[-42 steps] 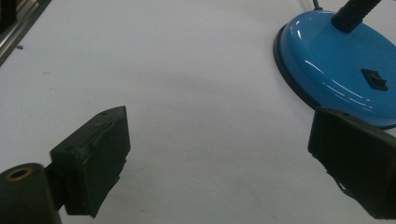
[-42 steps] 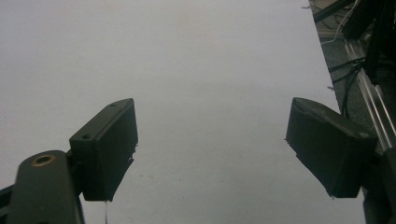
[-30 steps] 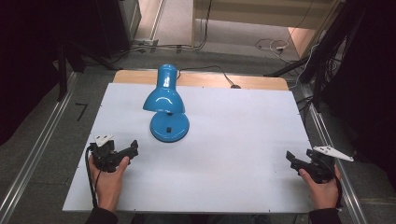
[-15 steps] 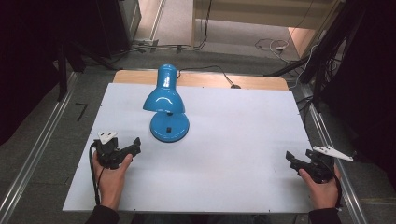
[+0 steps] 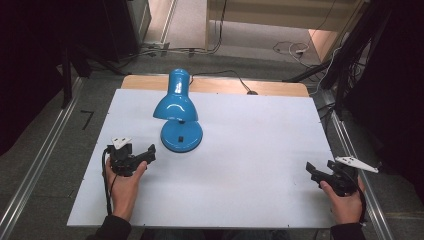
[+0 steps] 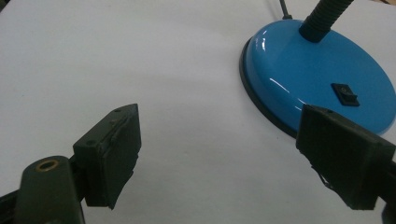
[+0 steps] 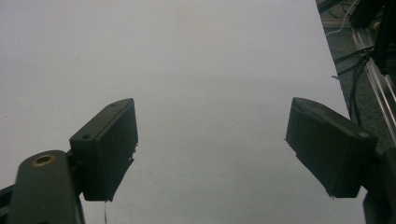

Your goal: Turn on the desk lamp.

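While its jaws are gaping wide and gripping nothing, the left hand-held gripper is hovering just short of the blue lamp, whose base is sitting ahead and right; the right hand-held gripper, equally wide, is resting well apart on the table.

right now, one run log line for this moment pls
left gripper: open, beside lamp base, apart | right gripper: open over bare table | lamp: upright, untouched
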Available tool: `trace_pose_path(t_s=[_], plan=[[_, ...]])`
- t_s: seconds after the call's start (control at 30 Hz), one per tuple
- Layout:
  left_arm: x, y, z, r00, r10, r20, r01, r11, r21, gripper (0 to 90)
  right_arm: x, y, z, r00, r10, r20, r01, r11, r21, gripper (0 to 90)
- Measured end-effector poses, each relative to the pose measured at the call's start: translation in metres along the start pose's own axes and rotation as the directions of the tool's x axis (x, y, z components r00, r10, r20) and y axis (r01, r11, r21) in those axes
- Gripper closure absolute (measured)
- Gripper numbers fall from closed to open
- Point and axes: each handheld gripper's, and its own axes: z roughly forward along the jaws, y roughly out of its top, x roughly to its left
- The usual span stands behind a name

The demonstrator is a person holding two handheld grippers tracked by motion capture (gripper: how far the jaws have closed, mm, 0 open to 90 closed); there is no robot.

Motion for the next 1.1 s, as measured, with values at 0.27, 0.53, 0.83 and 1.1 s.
trace_pose_path(t_s=[0.27,0.53,0.83,1.1], plan=[[-0.006,0.002,0.006,0.9998,0.004,0.021,-0.004,0.9999,0.012,14.8,0.0,0.0,0.0,1.0,0.0,-0.002,0.0,1.0,-0.001,15.4],[-0.013,0.004,0.013,0.9993,0.009,0.036,-0.01,0.9998,0.015,16.9,0.0,0.0,0.0,1.0,0.002,-0.002,-0.002,1.0,-0.003,15.4],[-0.02,0.007,0.021,0.9983,0.012,0.057,-0.013,0.9998,0.015,20.1,-0.001,0.0,0.001,1.0,0.005,-0.004,-0.005,1.0,0.0,15.4],[-0.027,0.01,0.024,0.9962,0.031,0.081,-0.033,0.9993,0.018,26.1,-0.002,0.0,0.001,1.0,0.007,-0.007,-0.007,1.0,-0.004,15.6]])
